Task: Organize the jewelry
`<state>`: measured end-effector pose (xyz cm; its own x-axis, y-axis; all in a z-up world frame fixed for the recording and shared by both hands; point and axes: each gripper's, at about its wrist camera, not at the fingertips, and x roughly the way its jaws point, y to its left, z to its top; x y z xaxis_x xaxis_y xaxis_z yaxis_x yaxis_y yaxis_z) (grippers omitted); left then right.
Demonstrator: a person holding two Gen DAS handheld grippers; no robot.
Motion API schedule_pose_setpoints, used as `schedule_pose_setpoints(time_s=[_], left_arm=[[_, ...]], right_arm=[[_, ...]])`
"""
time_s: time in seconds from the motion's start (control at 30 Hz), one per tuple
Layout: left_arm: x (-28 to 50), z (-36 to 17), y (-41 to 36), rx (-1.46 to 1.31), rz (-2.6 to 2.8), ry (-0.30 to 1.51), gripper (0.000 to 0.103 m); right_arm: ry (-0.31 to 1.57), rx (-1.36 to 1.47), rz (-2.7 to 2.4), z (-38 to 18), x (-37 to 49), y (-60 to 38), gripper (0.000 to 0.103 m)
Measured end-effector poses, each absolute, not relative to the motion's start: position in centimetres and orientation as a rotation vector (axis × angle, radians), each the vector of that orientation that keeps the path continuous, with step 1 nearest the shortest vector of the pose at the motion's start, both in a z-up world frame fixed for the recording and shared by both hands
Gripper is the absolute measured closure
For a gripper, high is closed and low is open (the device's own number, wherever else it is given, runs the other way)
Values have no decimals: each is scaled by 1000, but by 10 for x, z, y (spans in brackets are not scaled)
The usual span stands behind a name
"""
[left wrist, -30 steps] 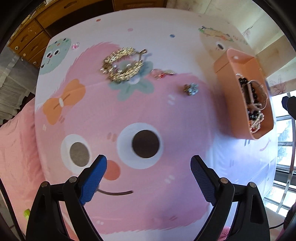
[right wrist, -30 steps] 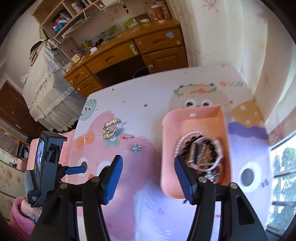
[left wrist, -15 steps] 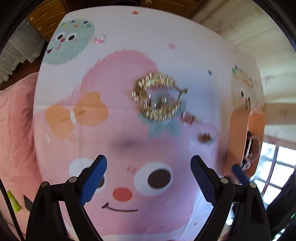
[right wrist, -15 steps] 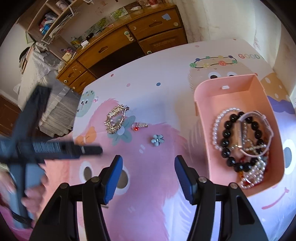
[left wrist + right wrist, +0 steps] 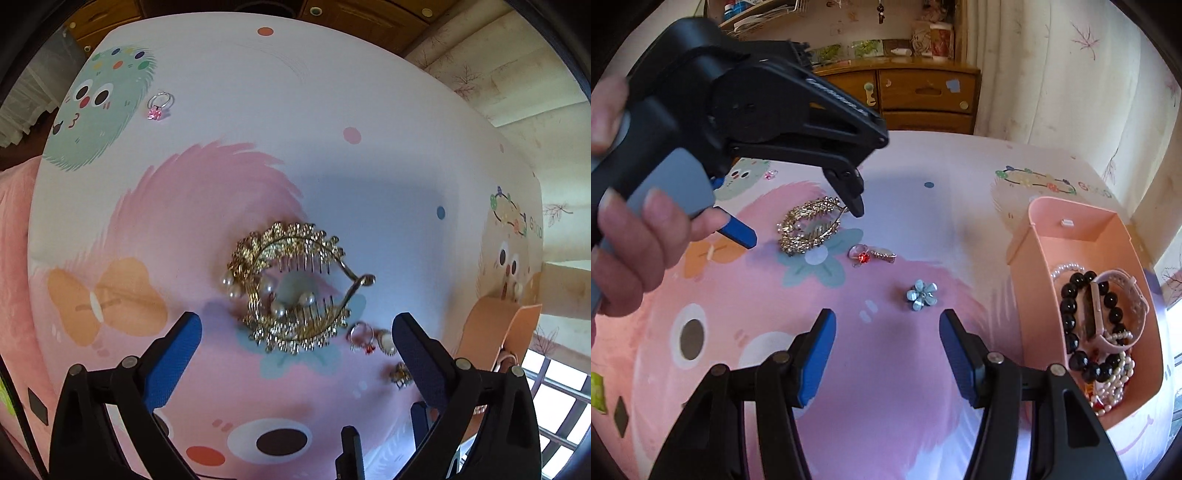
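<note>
- Done so far: pink tray (image 5: 1071,236) at right holds a black bead bracelet (image 5: 1071,317), pearl strands (image 5: 1115,387) and a pink-strap watch (image 5: 1123,306), piled at its near end.
- Left on the worktop (image 5: 923,166): gold pearl hair comb (image 5: 291,288), red-stone ring (image 5: 862,256) with a small gold piece touching it, blue flower brooch (image 5: 922,294), and a pink-stone ring (image 5: 159,107) far left, well apart from the rest.
- Judgement: roughly half sorted; four or five loose items to go.
- Left tongs (image 5: 295,332) released, jaws spread wide, hovering over the comb; comb sits between and just beyond the fingertips, not gripped. Likely the next pick.
- Right tongs (image 5: 886,350) released, holding nothing, low over the cloth with the brooch just beyond the tips.
- Comb lies left of centre on the cloth's printed flower, well apart from the tray.
- Writing: cartoon cloth shows "Goo…" by the bead-ring print at far right (image 5: 1093,190); rest is cut off or blurred. Raised lettering on the left tongs' body is unreadable. No brand seen.
</note>
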<state>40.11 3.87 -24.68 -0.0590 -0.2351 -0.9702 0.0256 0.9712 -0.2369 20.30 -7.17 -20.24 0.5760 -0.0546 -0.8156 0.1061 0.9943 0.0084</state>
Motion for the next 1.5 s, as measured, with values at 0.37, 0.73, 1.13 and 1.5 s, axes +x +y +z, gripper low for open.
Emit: schedule_pose_setpoints(time_s=[0.37,0.73,1.13,1.5], left_arm=[[417,-251,27,-119,-185,1523,1],[423,-253,-2,11,-135,1487,1],[418,-244,-19,57,-124,1463,21],[404,-236,-13,14,-132,1464,29]], right_arm=[[902,23,-139,-215,217,-76,45],[903,46,-137,-217,229,-77,48],[914,56,-134,-221,231,-81,69],[918,47,-113,-220,229,-85,78]])
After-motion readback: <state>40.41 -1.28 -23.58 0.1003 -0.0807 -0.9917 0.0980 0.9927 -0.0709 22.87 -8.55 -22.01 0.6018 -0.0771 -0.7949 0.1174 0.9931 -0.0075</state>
